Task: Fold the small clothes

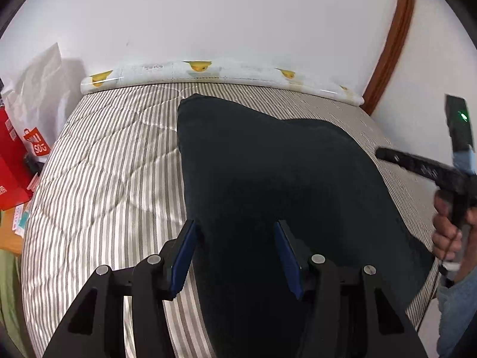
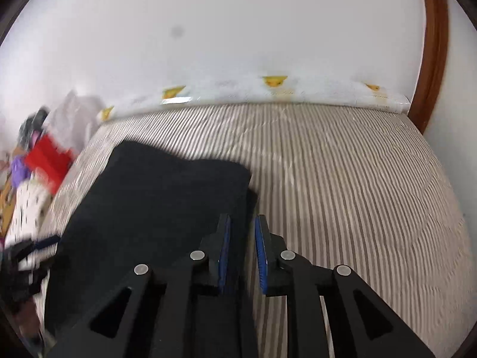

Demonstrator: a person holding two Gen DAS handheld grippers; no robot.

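Black fingers of the left gripper [image 1: 235, 228] stood half open at the bottom centre of its frame, over the dark garment [image 1: 268, 164] and not pressing it. Those of the right gripper [image 2: 243, 223] were narrow, with the garment's right edge between the pads; a grip could not be told. Further up, the garment lay on the striped quilt [image 1: 104, 164]. Behind was a white wall [image 1: 208, 15].

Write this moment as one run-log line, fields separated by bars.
cloth: dark garment flat on striped bed | left hand-held gripper: open above it | right hand-held gripper: narrow gap at garment edge
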